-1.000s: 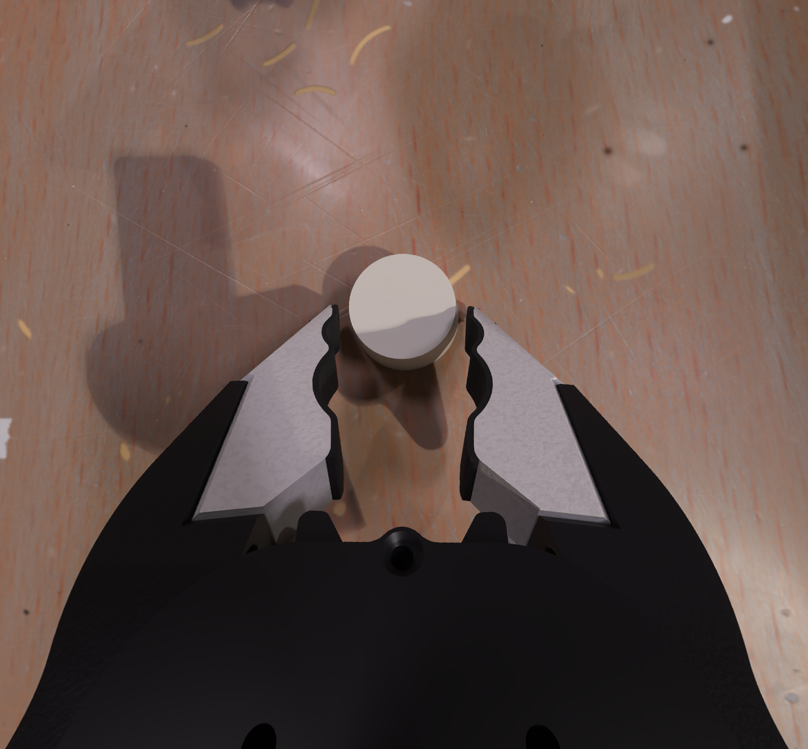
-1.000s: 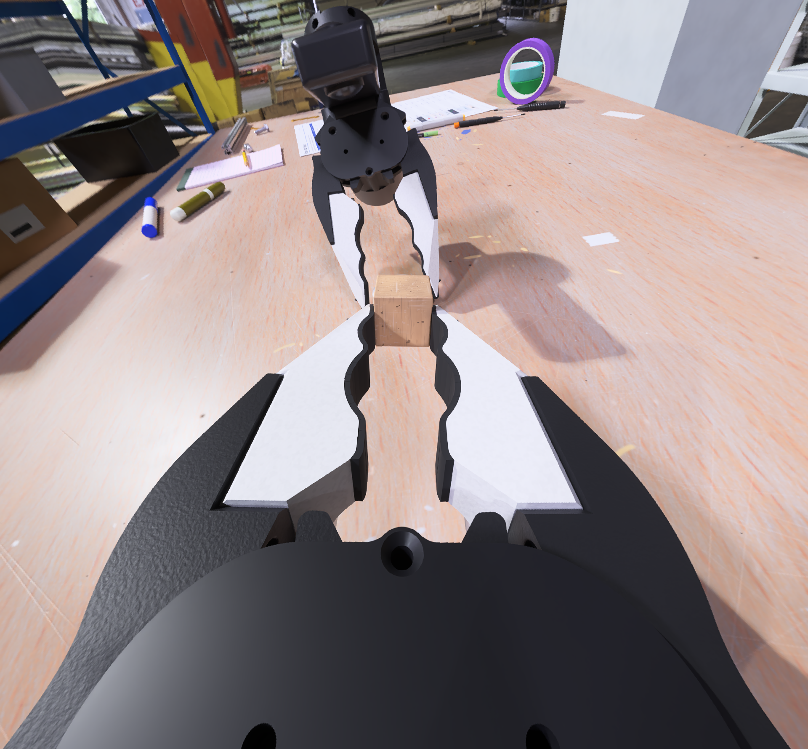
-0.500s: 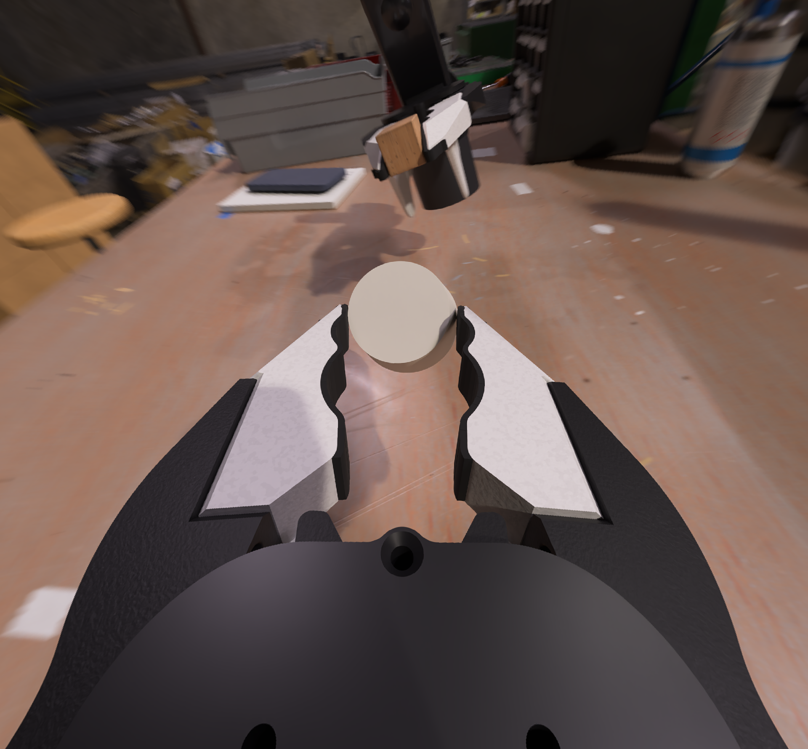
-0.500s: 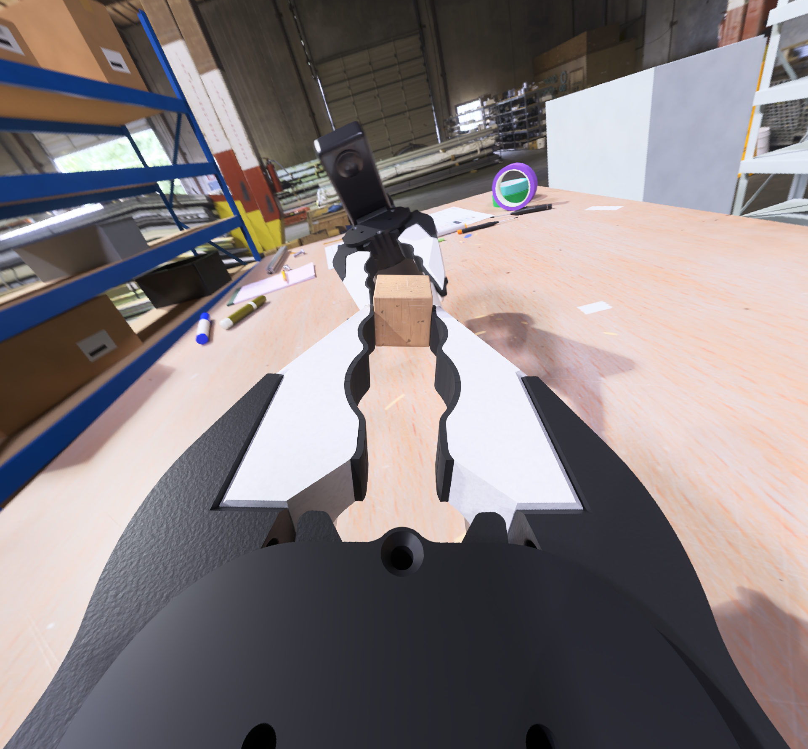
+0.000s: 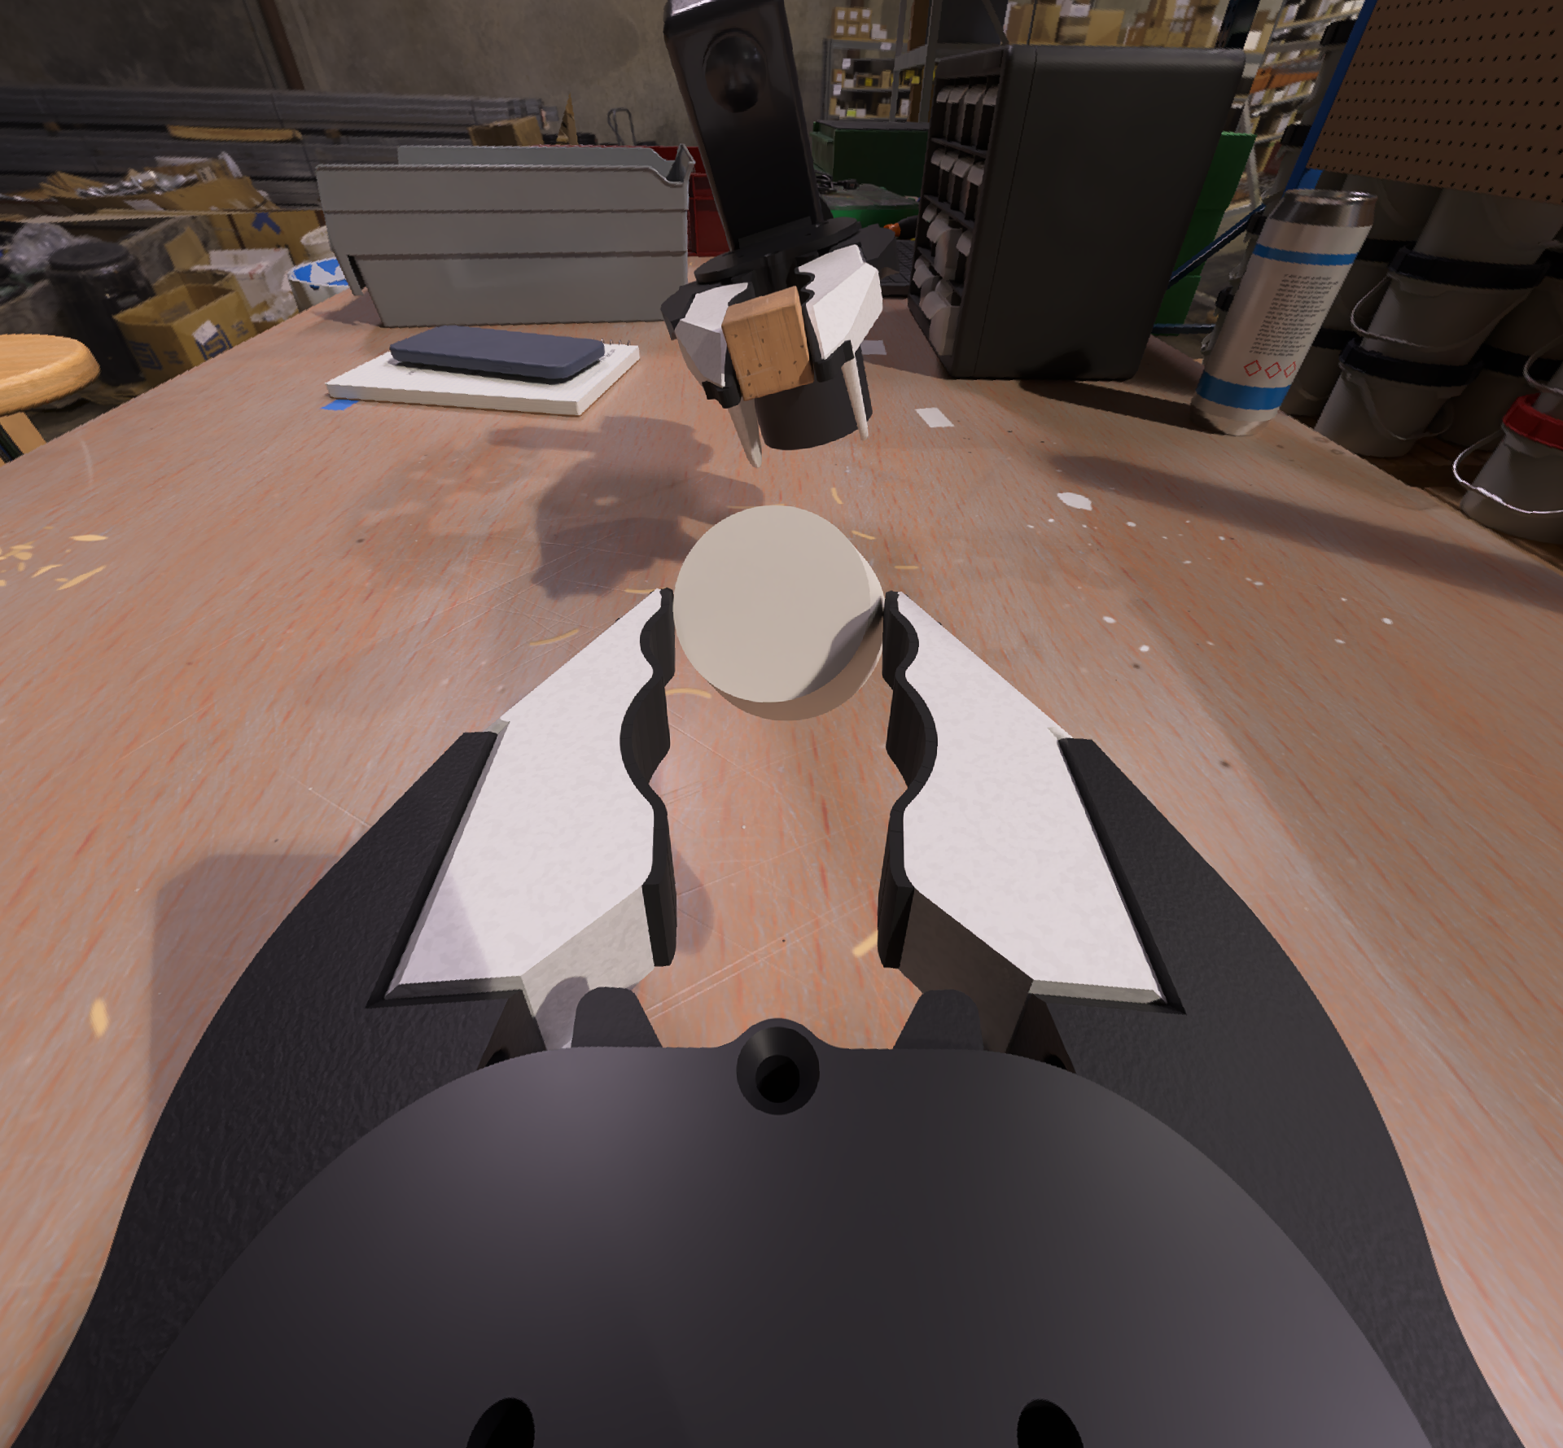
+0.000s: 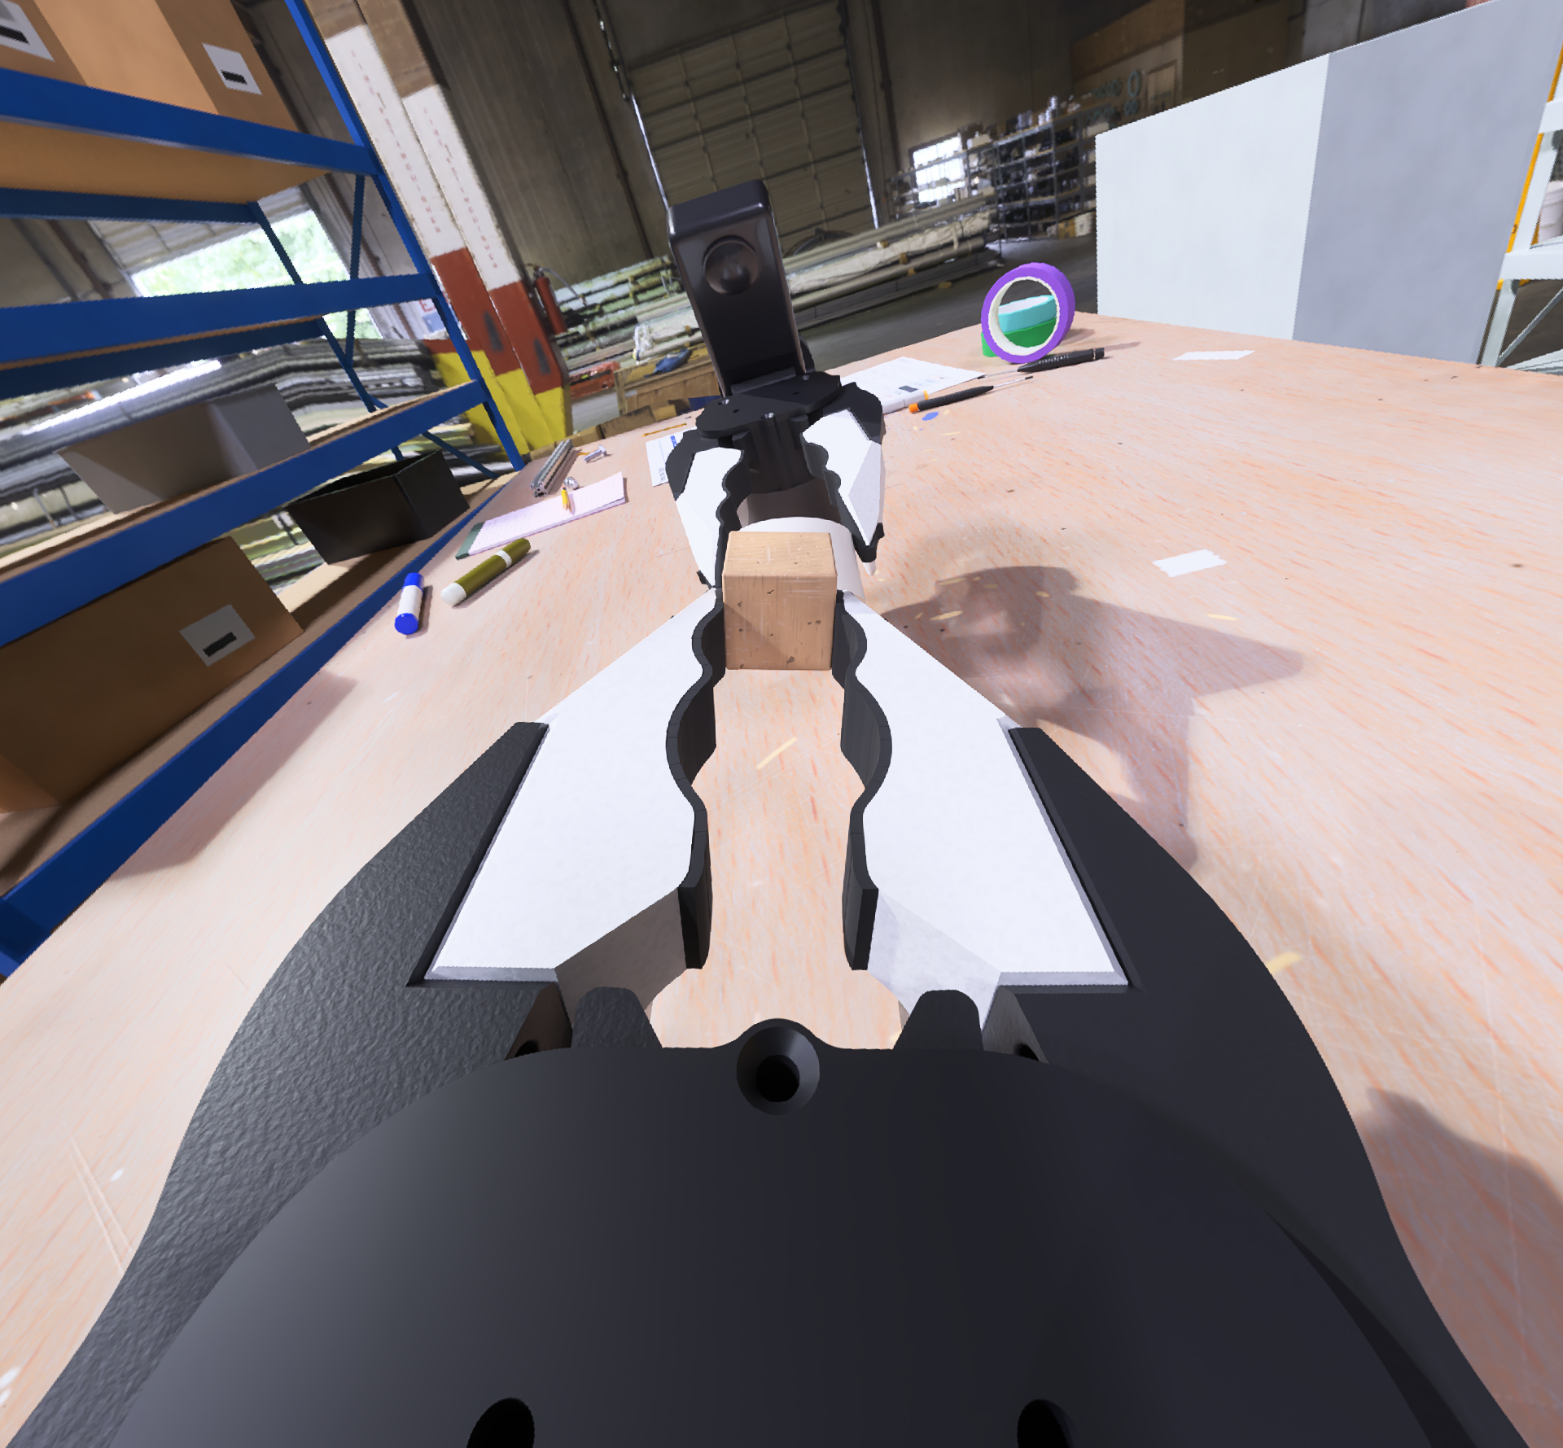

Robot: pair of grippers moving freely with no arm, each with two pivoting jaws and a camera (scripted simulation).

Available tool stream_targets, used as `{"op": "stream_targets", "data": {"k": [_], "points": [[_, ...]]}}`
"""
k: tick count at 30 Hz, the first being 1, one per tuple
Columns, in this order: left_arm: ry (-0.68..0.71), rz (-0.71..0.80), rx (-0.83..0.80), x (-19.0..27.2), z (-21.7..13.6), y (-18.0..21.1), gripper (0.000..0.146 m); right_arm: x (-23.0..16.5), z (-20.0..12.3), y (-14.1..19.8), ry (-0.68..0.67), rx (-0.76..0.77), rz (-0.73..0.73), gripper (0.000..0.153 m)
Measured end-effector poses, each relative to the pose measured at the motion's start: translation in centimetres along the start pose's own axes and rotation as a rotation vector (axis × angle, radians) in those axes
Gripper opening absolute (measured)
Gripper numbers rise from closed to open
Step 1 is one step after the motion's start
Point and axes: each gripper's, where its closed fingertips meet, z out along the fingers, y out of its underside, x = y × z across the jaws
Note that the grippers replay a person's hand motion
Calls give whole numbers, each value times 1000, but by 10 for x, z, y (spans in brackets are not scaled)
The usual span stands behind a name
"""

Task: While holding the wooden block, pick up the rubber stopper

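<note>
- The round, cream-coloured rubber stopper (image 5: 774, 608) sits between the fingertips of the left gripper (image 5: 776, 619), flat face toward the camera, clear of the wooden tabletop (image 5: 254, 689).
- Both black finger pads touch the stopper's sides; the left gripper is clamped on it at a medium spread.
- The small, light-brown wooden block (image 6: 778, 601) sits between the fingertips of the right gripper (image 6: 776, 617), also clear of the tabletop; the jaws are narrow and closed on the block's two side faces.
- The two grippers face each other. In the left wrist view, the right gripper appears beyond the stopper with the block in its tips. In the right wrist view, the left gripper (image 6: 782, 524) stands directly behind the block; the stopper is mostly hidden there, and a pale strip above the block may be its edge.
- Ahead and left of the left gripper: a dark flat case on a white board (image 5: 486, 376), with grey stacked bins (image 5: 507, 240) behind.
- Ahead and right of the right gripper: a purple tape roll (image 6: 1028, 312).
- Left of the right gripper: a blue-capped marker (image 6: 410, 602) beside blue shelving (image 6: 211, 308).
</note>
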Motion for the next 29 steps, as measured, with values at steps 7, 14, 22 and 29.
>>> {"op": "stream_targets", "data": {"k": [7,14,22,29], "points": [[1,20,-11,3,1,1,49,0,2,5,21,-36,-29,24],[-8,43,-34,3,2,4,49,-1,2,7,36,-65,-65,24],[-46,121,-107,2,3,12,49,-1,3,13,55,-114,-111,24],[-55,139,-119,3,2,13,49,-1,4,15,46,-116,-106,24]]}}
